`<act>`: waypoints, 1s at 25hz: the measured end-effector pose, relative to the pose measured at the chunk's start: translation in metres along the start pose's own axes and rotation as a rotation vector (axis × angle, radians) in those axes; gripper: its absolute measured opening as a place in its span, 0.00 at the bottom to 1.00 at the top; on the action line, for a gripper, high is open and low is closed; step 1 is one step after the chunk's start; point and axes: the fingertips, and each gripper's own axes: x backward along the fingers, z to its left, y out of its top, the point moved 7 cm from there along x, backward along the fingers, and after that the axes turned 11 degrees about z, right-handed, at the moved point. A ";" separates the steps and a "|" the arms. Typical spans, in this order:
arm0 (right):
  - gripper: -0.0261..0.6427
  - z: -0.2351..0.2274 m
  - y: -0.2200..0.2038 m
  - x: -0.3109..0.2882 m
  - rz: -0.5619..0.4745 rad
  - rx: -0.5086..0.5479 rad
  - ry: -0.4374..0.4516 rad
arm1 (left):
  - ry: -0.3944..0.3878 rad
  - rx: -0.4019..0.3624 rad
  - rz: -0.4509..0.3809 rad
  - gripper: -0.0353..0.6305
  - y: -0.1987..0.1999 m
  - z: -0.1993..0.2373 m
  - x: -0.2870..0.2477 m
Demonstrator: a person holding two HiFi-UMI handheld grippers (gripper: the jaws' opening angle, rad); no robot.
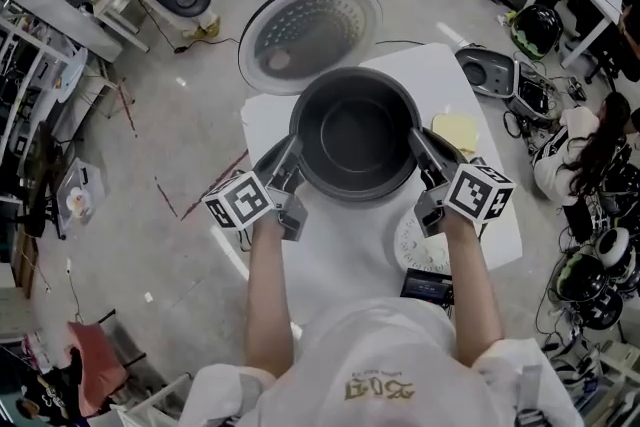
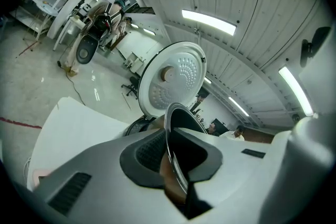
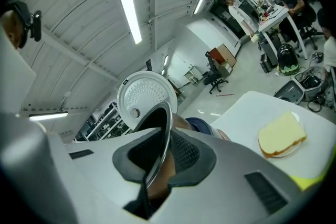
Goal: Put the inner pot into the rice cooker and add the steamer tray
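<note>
— Grey workshop floor, desks and gear round the edges, a white table [image 1: 340,255] in the middle. What's on it?
— A rice cooker [image 1: 266,157], its lid [image 1: 312,33] thrown open toward the far side with the perforated inner face showing. The dark inner pot [image 1: 355,135] is right over the cooker's body and hides nearly all of it. I can't tell whether it is seated or clear of it.
— Who has the pot?
— Both. The left gripper [image 1: 293,155] is clamped on the rim at the pot's left side, the right gripper [image 1: 418,147] on the rim at its right. In each gripper view the thin metal rim runs pinched between the dark pads.
— Anything else up there?
— A yellow slab [image 1: 456,130] on a small plate, just right of the pot, and a white holed disc [image 1: 410,250] at the near side, partly under the right forearm
</note>
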 end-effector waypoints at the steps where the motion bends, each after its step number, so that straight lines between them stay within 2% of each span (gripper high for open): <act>1: 0.13 -0.003 -0.001 -0.002 0.007 -0.001 -0.006 | 0.007 0.004 0.006 0.15 -0.002 0.003 -0.003; 10: 0.14 -0.024 -0.013 -0.015 0.075 0.032 -0.090 | 0.086 -0.020 0.082 0.16 -0.014 0.020 -0.021; 12: 0.15 -0.026 -0.014 -0.018 0.087 0.049 -0.107 | 0.100 -0.045 0.094 0.16 -0.012 0.021 -0.023; 15: 0.16 -0.026 -0.016 -0.021 0.094 0.079 -0.128 | 0.166 -0.114 0.145 0.17 -0.014 0.023 -0.026; 17: 0.16 -0.023 -0.017 -0.022 0.095 0.108 -0.146 | 0.193 -0.131 0.166 0.18 -0.017 0.026 -0.026; 25: 0.19 -0.020 -0.013 -0.027 0.122 0.241 -0.250 | 0.209 -0.160 0.174 0.19 -0.015 0.027 -0.031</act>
